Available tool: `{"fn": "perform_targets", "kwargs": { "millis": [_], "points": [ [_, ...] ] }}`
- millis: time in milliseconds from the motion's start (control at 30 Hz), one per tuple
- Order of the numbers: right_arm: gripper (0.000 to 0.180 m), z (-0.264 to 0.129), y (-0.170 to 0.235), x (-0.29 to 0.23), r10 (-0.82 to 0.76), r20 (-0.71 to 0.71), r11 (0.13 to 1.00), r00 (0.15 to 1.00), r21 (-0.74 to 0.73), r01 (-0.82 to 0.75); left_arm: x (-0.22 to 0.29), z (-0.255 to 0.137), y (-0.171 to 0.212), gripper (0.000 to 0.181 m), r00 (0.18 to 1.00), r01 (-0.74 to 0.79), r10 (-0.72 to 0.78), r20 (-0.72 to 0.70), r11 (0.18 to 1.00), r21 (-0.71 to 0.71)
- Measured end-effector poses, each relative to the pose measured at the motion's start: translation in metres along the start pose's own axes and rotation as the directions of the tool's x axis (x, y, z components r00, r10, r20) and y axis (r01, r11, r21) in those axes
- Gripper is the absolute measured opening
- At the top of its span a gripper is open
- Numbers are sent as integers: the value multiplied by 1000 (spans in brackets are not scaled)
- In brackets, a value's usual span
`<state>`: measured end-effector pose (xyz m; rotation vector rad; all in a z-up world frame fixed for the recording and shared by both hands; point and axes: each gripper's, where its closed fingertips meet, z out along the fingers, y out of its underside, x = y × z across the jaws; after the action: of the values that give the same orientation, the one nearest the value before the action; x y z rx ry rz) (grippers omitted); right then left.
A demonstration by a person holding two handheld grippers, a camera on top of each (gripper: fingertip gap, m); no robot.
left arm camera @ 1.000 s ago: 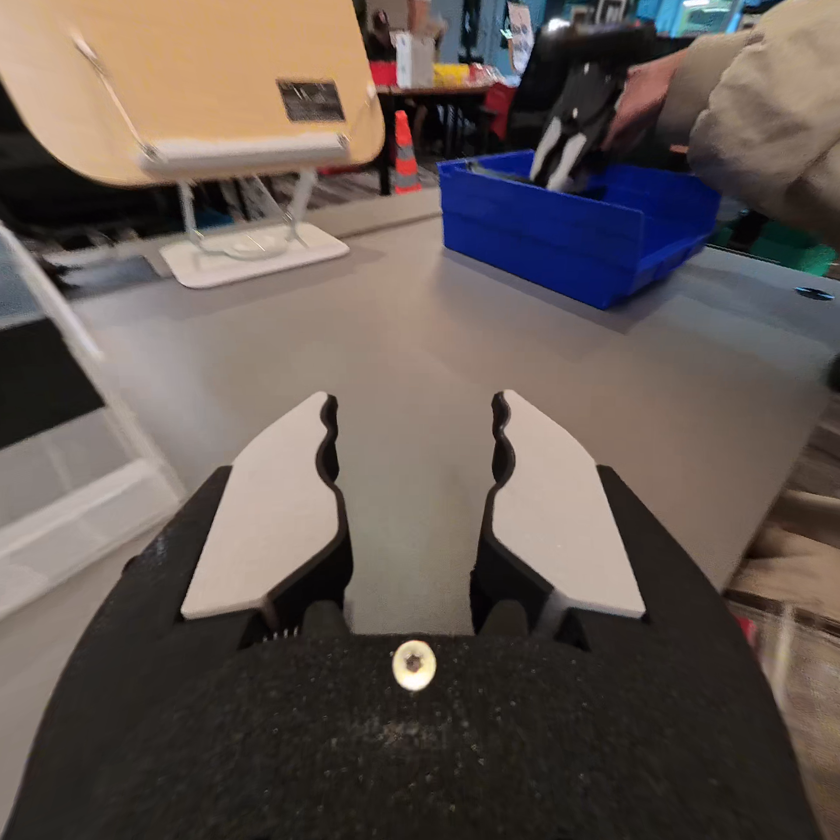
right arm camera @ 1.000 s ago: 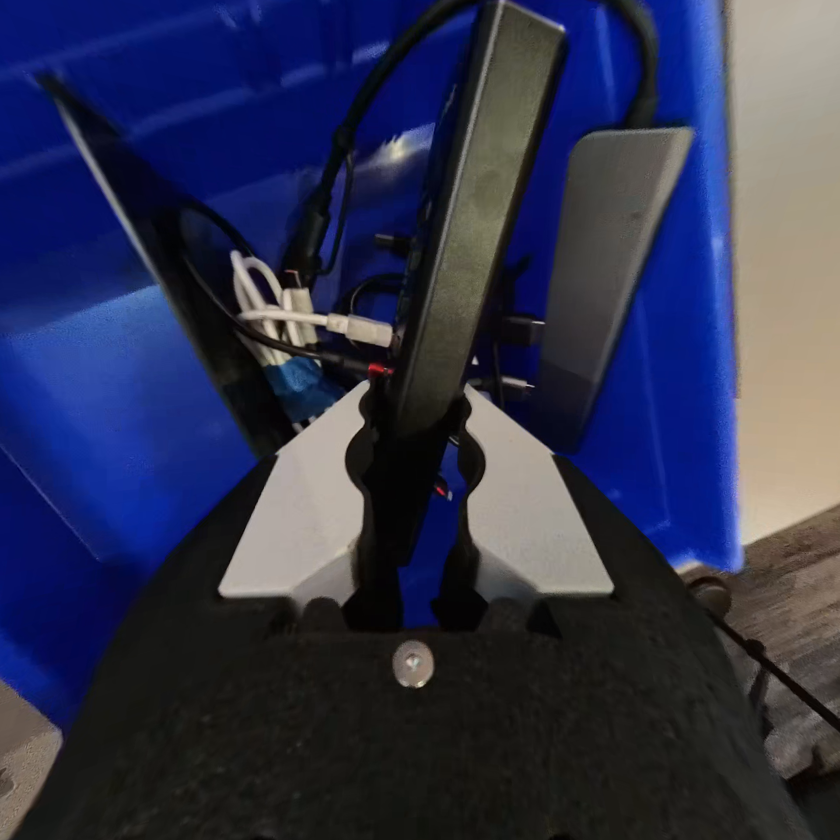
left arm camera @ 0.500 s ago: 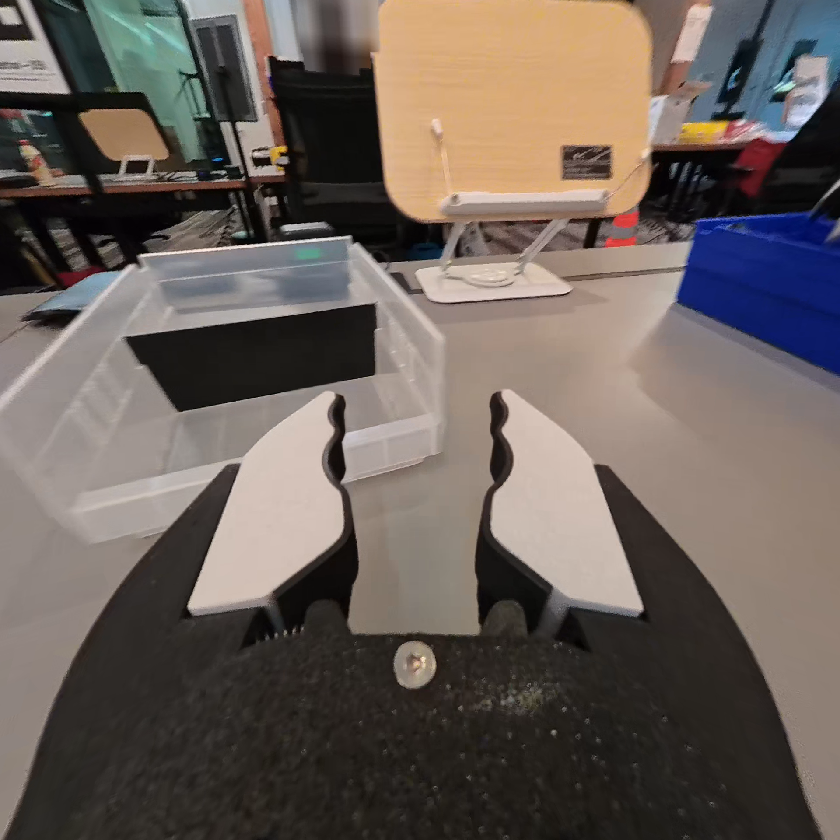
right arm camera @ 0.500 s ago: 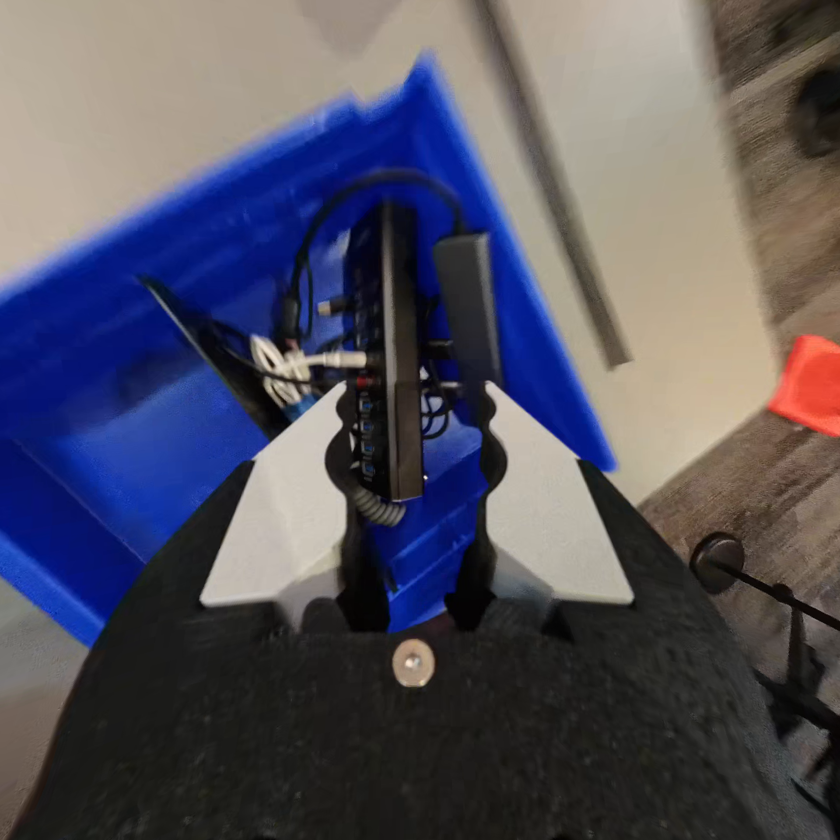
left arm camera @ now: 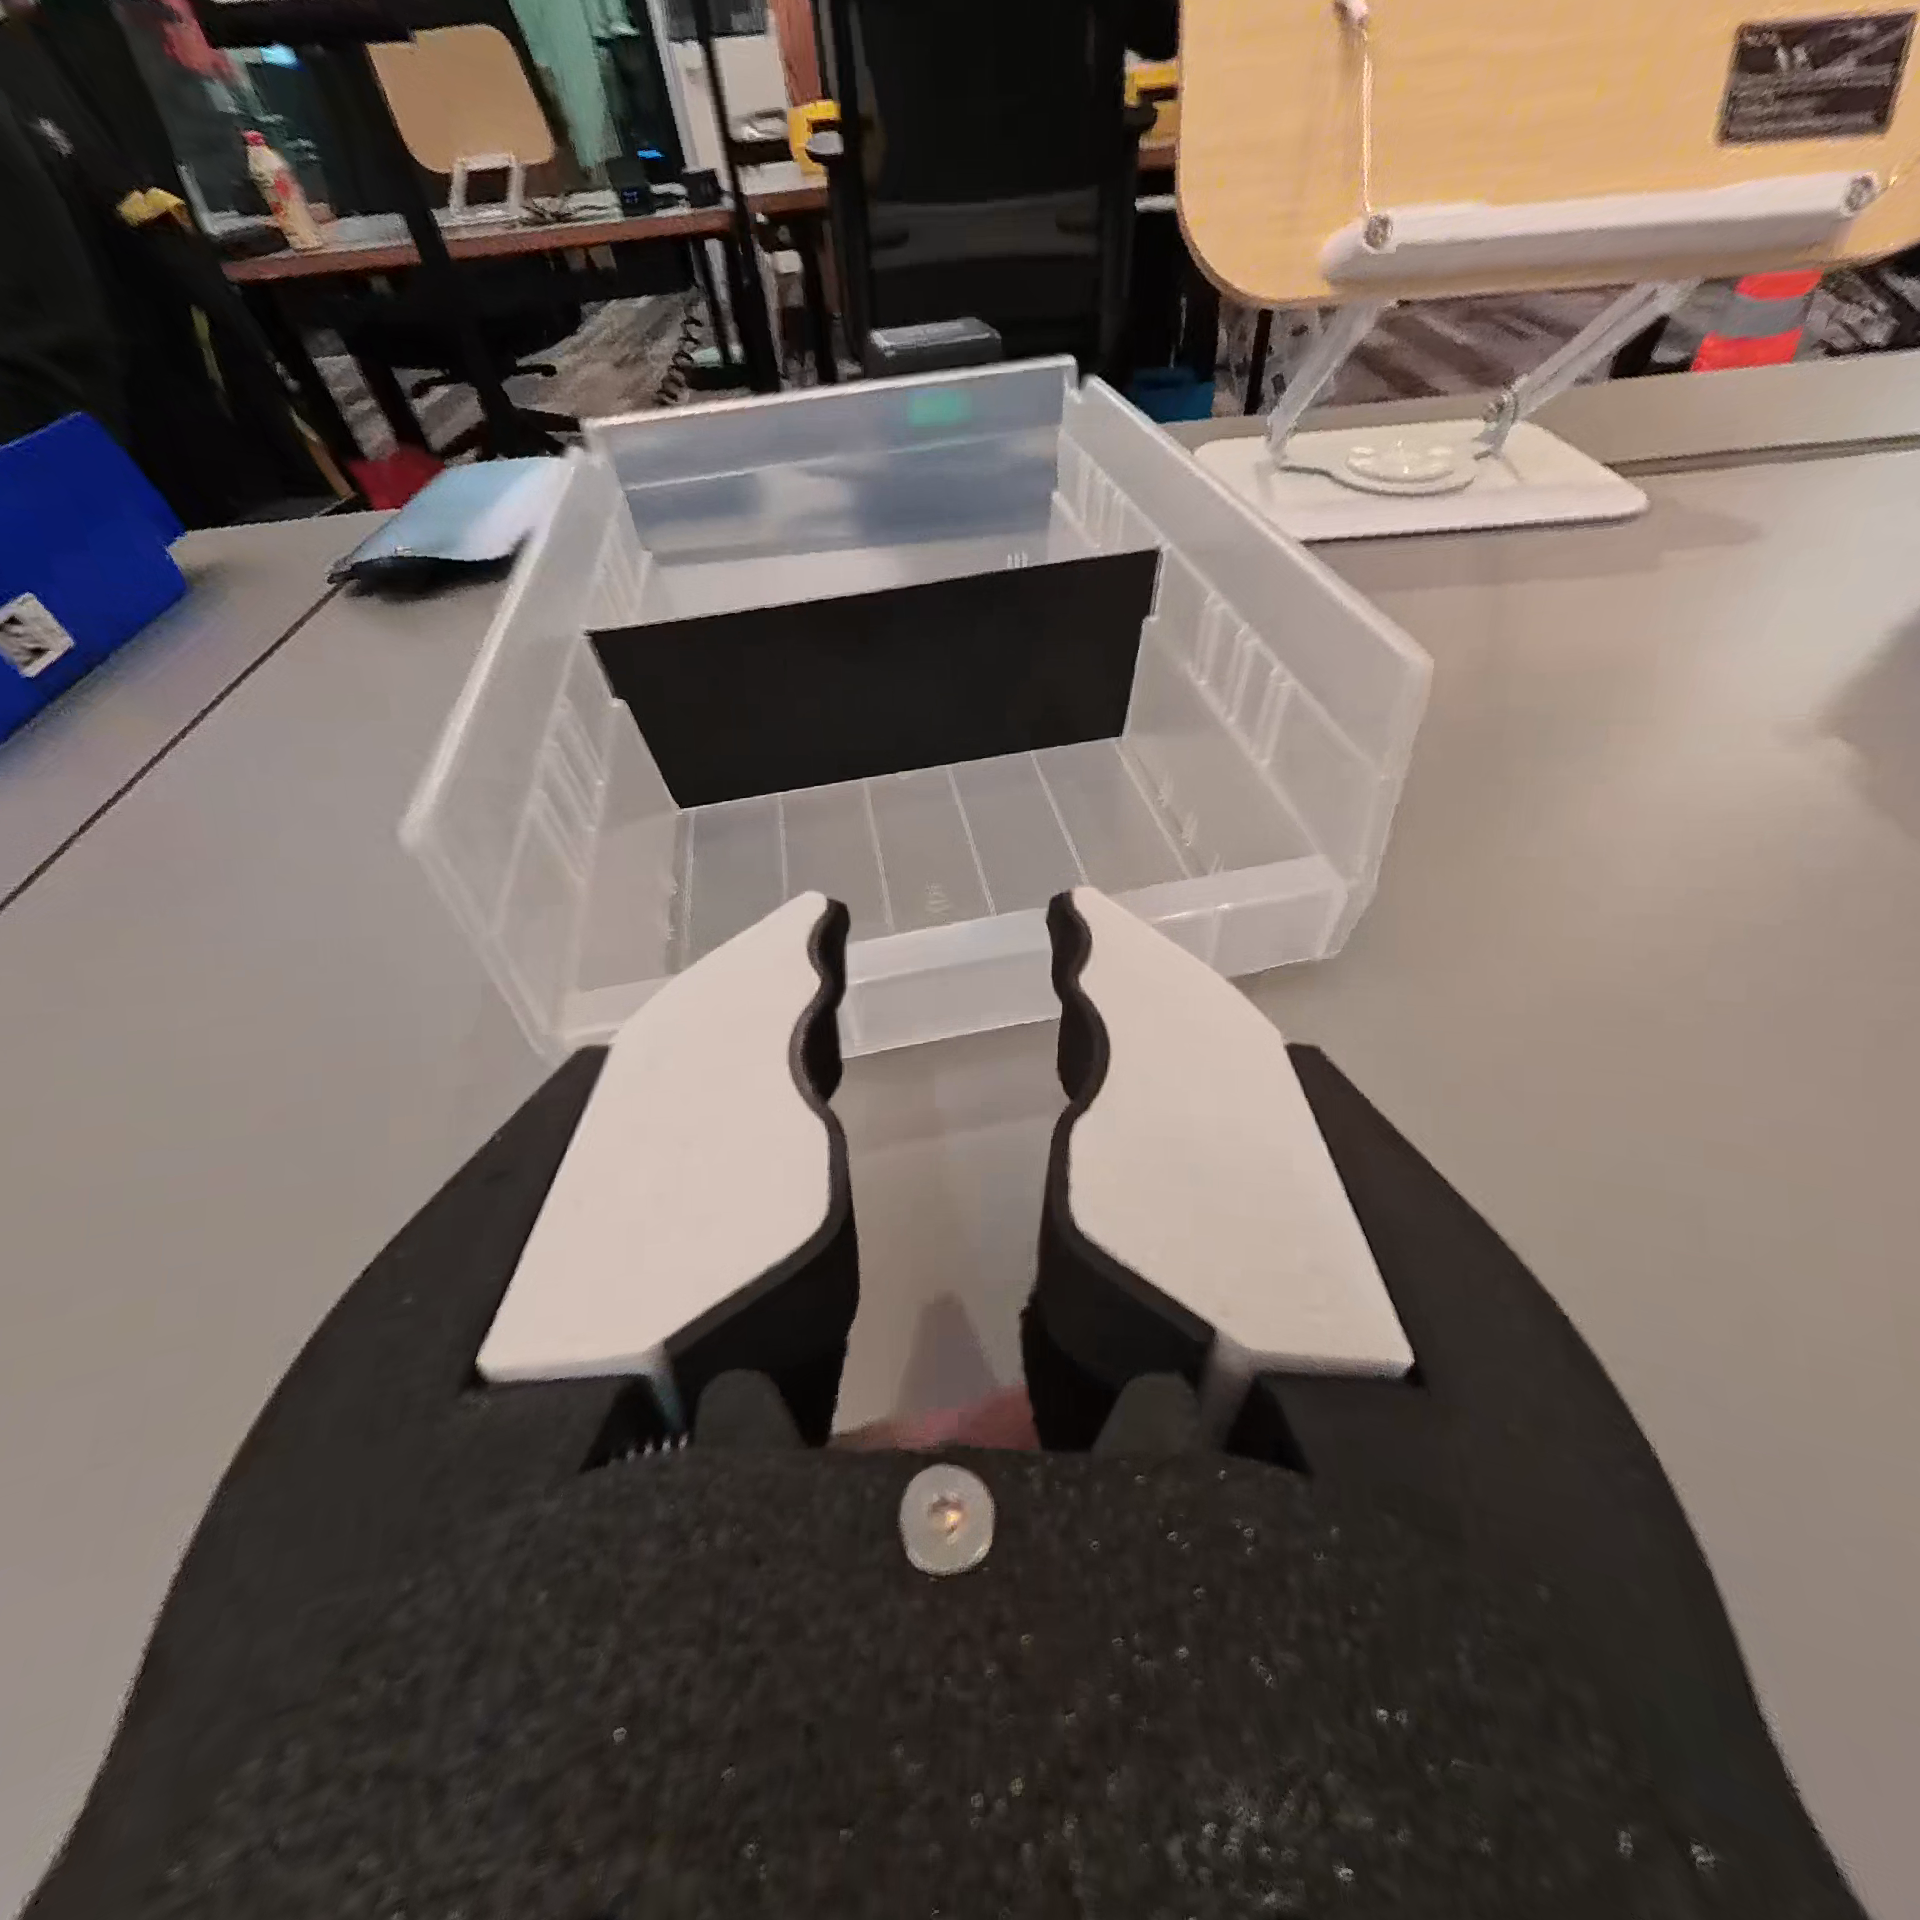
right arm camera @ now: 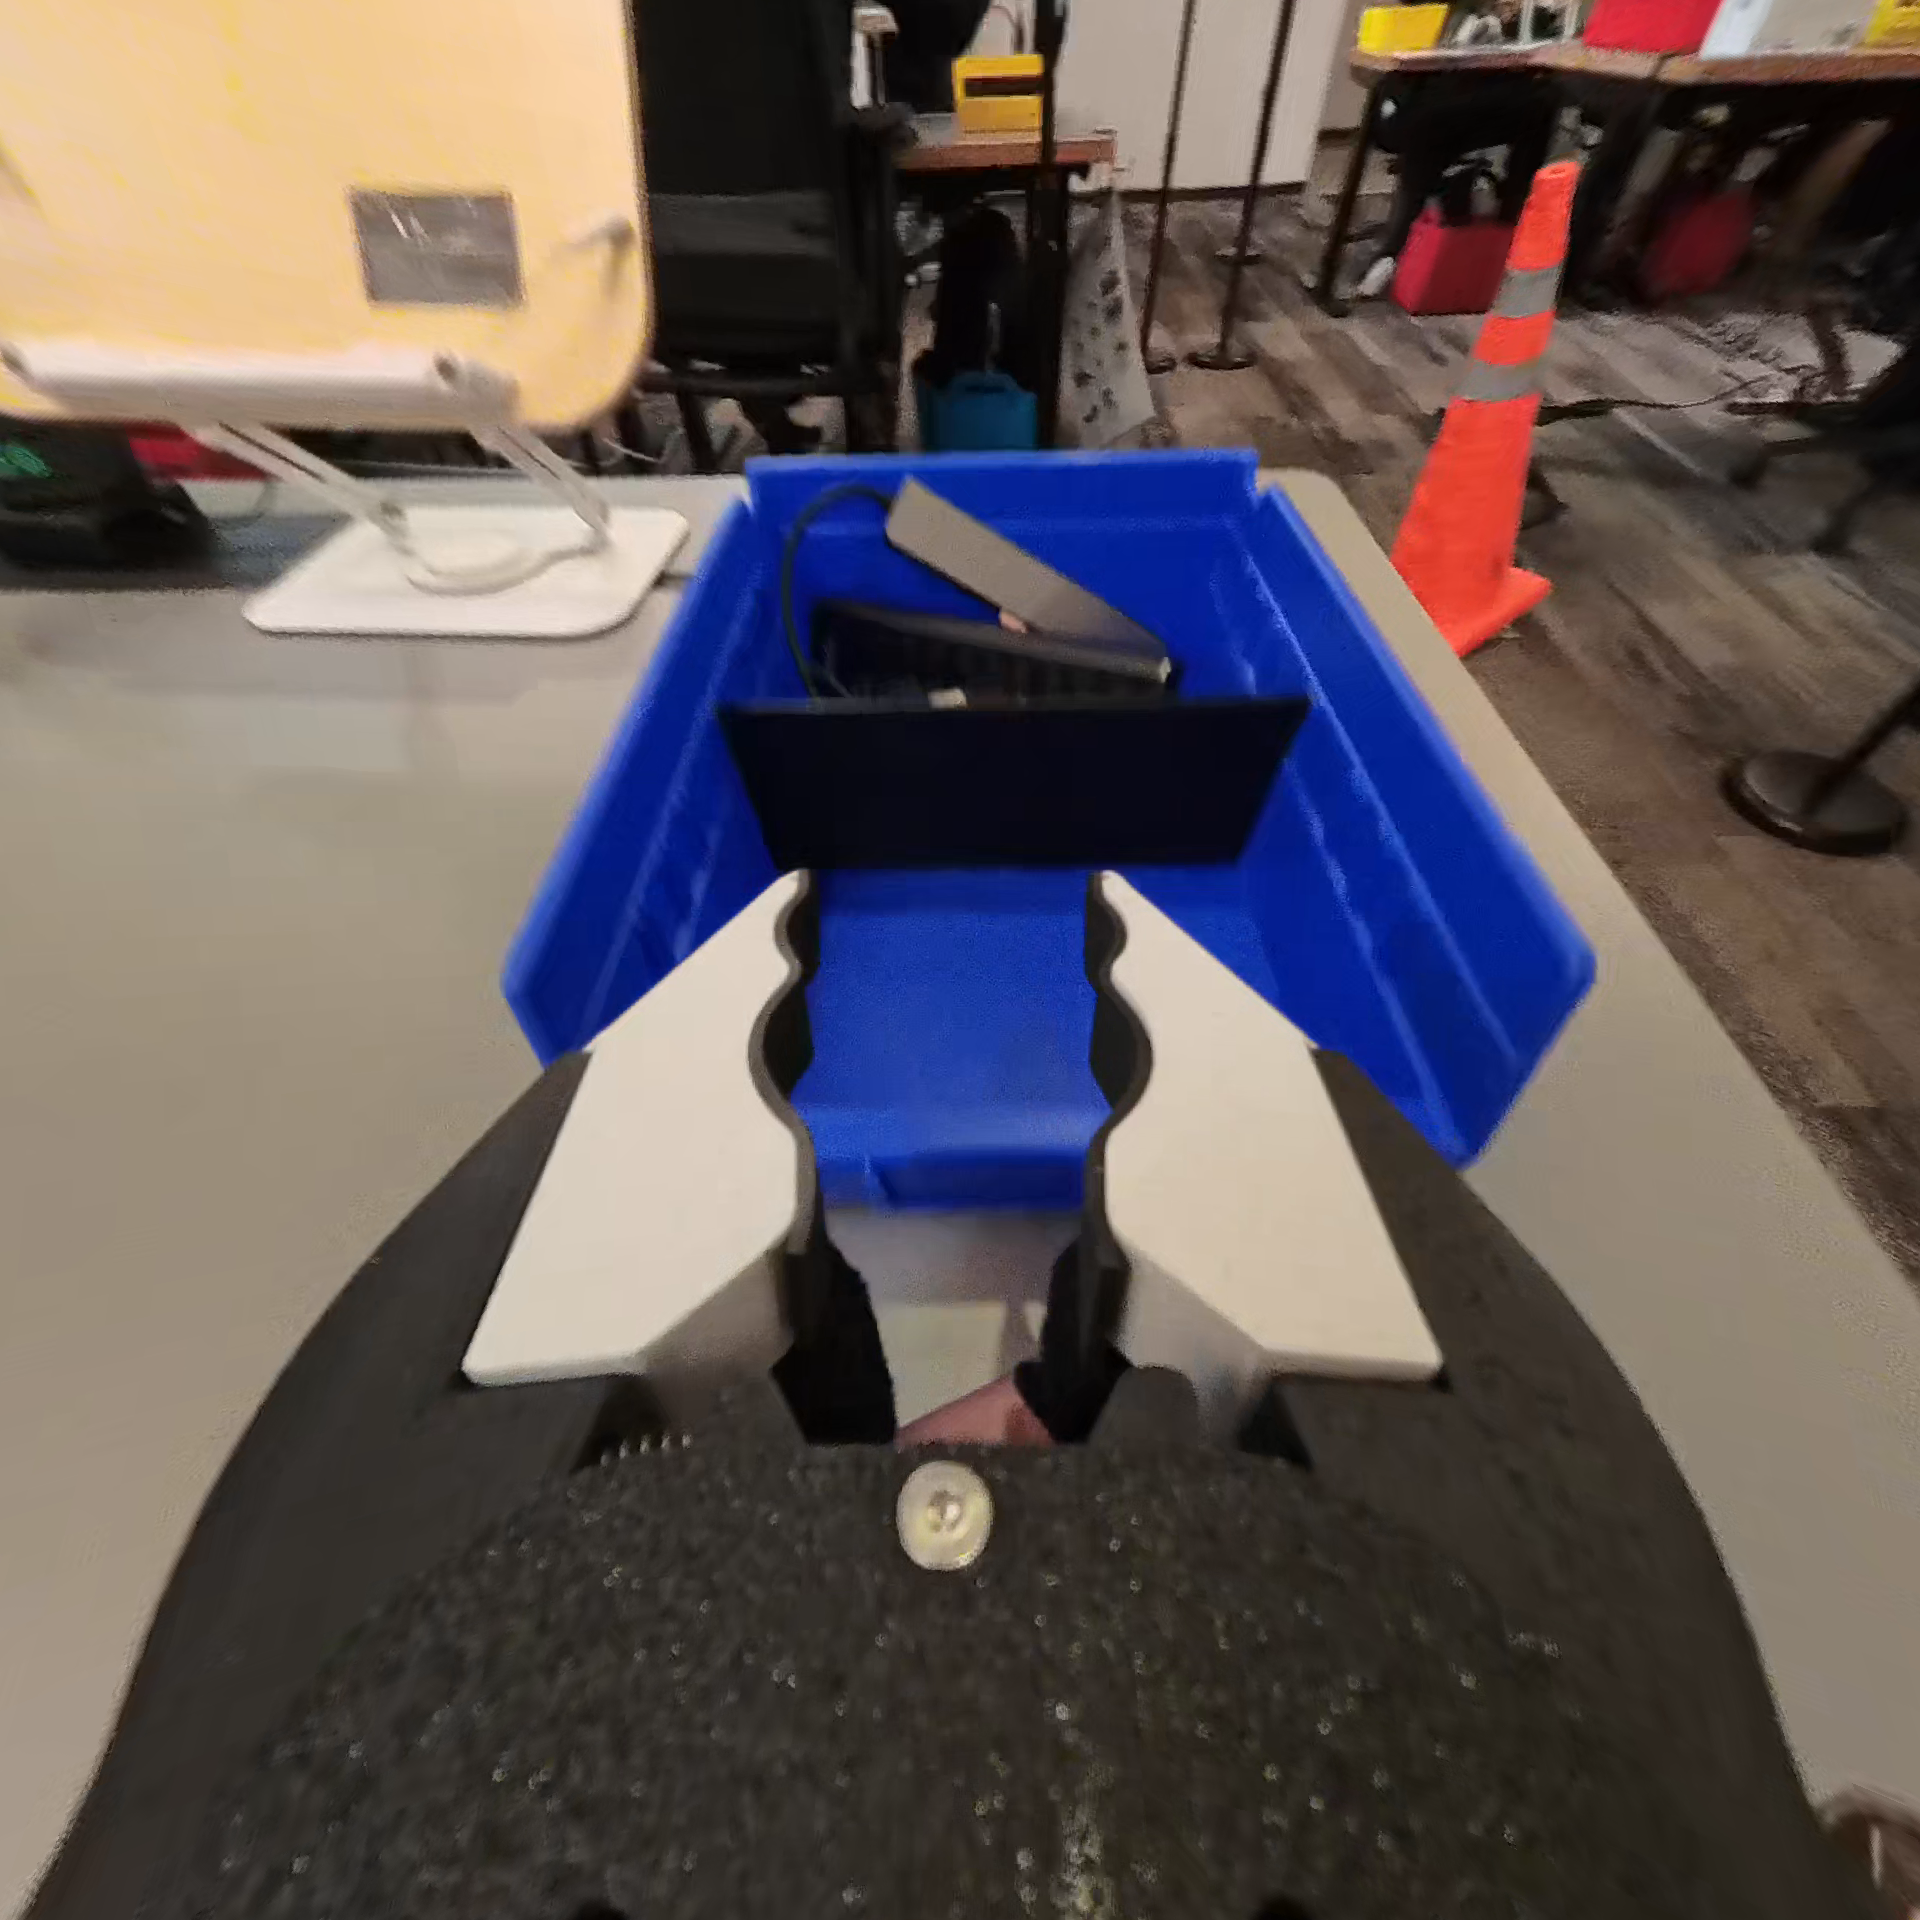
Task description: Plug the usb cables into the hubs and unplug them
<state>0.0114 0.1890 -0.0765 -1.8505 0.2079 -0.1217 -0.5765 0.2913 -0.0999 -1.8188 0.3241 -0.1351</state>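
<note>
hidden: black divider covers lower parts of hubs; cable ends unclear
hubs: two, grey hub over black hub, rear of blue bin
clear bin: one
left gripper: spread, empty
right gripper: spread, empty

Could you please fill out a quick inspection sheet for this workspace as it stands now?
Surface: grey table, mostly bare.
Job's things: grey hub and black hub lie behind the divider in the blue bin.
Clutter: clear bin with black divider; wooden stand.
Grippers: left gripper open, holding nothing; right gripper open, holding nothing.
Cables: black cable loops from the hubs.
Surroundings: orange cone, desks, chairs.
</note>
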Motion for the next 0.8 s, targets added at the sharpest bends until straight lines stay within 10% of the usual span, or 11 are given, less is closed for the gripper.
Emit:
{"fn": "perform_targets", "kwargs": {
  "millis": [800],
  "points": [
    [47, 28, 31, 5, -59, 20, 997, 998, -40, 60, 2, 15, 24, 45, 995, 86, -79, 67, 990, -109]
  ]
}}
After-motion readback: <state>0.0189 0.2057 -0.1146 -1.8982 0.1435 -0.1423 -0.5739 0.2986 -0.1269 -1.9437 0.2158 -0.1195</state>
